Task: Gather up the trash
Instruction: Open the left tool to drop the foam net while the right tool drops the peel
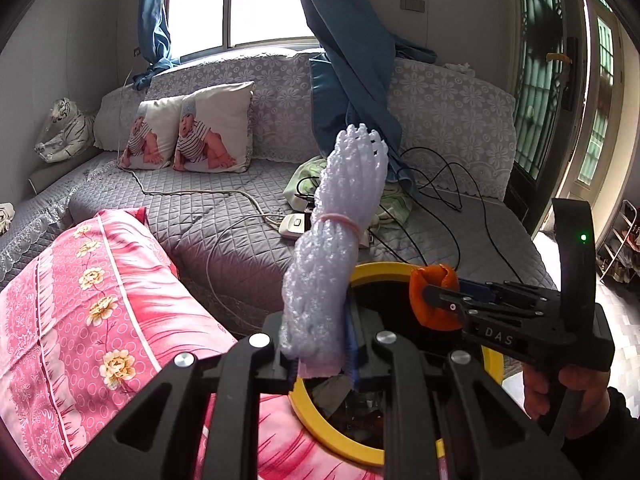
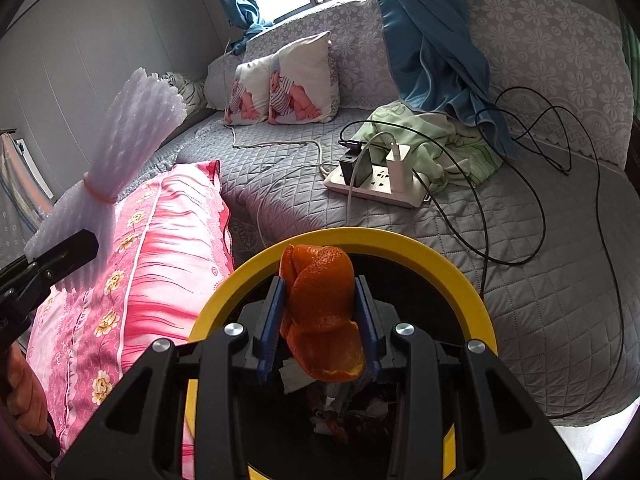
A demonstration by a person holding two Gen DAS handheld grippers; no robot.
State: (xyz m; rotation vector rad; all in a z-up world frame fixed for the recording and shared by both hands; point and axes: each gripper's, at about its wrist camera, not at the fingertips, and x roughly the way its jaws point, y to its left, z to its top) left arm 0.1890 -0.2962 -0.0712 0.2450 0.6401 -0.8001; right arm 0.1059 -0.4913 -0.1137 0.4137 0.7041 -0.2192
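My left gripper [image 1: 322, 360] is shut on a bundle of white foam fruit netting [image 1: 336, 240] tied with a pink rubber band; it holds the bundle upright over the left rim of a yellow-rimmed trash bin [image 1: 320, 424]. My right gripper [image 2: 320, 320] is shut on an orange peel [image 2: 320, 304] above the open mouth of the trash bin [image 2: 420, 248], which holds paper scraps and peel. The right gripper [image 1: 436, 300] with the peel also shows in the left wrist view. The left gripper [image 2: 80, 246] and foam netting [image 2: 120, 160] show at the left of the right wrist view.
A grey quilted sofa bed [image 2: 520, 280] lies behind the bin. A pink floral pillow [image 2: 152, 260] lies left of the bin. A white power strip [image 2: 376, 188] with chargers, black cables [image 2: 536, 200], a green cloth [image 2: 432, 136], two baby-print cushions [image 2: 288, 80] and blue curtains lie beyond.
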